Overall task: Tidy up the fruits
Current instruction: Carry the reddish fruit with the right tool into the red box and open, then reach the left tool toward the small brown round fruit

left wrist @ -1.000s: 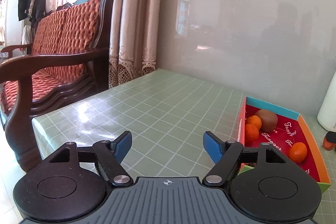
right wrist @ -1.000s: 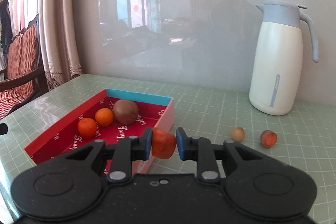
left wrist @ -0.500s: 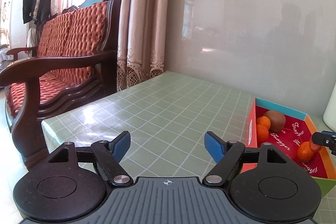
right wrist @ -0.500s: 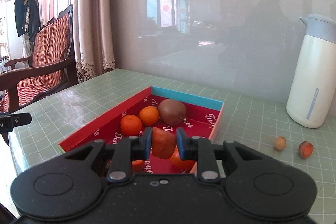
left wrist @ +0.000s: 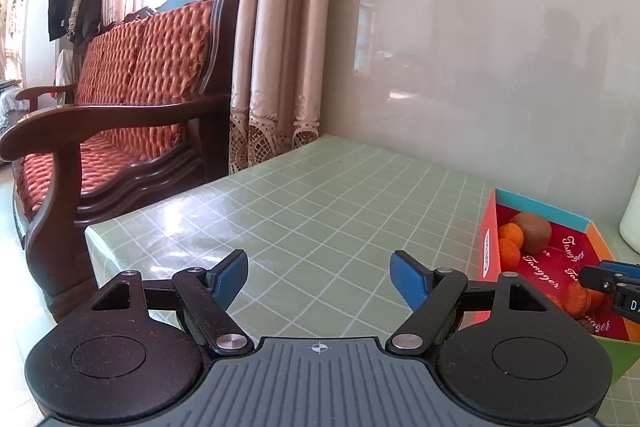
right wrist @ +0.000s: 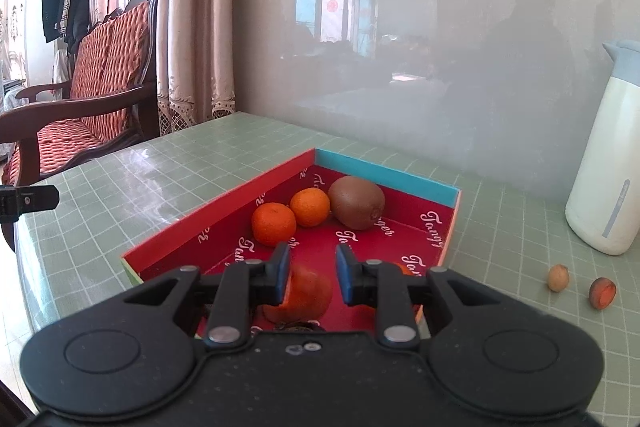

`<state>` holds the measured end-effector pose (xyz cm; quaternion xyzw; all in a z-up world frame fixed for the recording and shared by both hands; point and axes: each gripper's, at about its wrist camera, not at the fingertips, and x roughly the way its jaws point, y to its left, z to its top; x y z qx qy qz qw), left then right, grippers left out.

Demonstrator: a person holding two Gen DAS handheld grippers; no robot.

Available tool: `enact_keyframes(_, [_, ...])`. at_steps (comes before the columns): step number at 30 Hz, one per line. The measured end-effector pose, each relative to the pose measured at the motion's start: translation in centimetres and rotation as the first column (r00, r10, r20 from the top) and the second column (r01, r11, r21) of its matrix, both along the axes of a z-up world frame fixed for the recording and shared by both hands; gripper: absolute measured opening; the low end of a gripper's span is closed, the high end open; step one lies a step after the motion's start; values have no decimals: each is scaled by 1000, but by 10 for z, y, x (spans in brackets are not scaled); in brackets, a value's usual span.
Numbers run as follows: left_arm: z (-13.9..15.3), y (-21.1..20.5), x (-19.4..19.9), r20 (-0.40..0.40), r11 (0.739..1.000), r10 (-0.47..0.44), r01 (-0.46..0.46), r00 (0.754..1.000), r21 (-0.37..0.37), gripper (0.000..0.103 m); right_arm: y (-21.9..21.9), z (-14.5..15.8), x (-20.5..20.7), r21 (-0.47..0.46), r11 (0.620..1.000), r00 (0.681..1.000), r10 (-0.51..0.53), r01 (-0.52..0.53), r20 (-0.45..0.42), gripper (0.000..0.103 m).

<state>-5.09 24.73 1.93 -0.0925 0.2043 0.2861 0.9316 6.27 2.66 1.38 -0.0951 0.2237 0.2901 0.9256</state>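
A home: cushioned wooden settee [left wrist: 132, 95], lace curtains [left wrist: 276, 39] (coats hanging).

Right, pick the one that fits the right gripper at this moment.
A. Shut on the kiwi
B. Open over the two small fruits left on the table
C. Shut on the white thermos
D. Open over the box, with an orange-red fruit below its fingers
D: the right gripper has its jaws apart above the red box, with the blurred orange-red fruit loose beneath them.
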Motion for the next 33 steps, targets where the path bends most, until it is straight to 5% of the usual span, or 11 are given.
enact_keyframes(13, [1, -4, 3, -4, 1000, -11, 11, 1000, -1, 78, -13, 5, 0, 20, 999, 999, -42, 42, 11, 33])
enact_keyframes(16, [1, -6, 5, -4, 1000, -18, 18, 1000, -1, 78, -17, 6, 0, 25, 998, 998, -61, 60, 19, 49])
enact_keyframes(18, [1, -9, 6, -4, 1000, -26, 26, 1000, 0, 78, -21, 7, -2, 29, 997, 997, -73, 72, 36, 69])
enact_keyframes(26, [2, -28, 15, -6, 998, -68, 68, 998, 2, 79, -35, 14, -10, 0, 991, 984, -133, 134, 121, 103])
enact_keyframes(33, [4, -60, 29, -4, 989, -146, 146, 989, 16, 81, -59, 18, -13, -22, 983, 973, -180, 185, 143, 103])
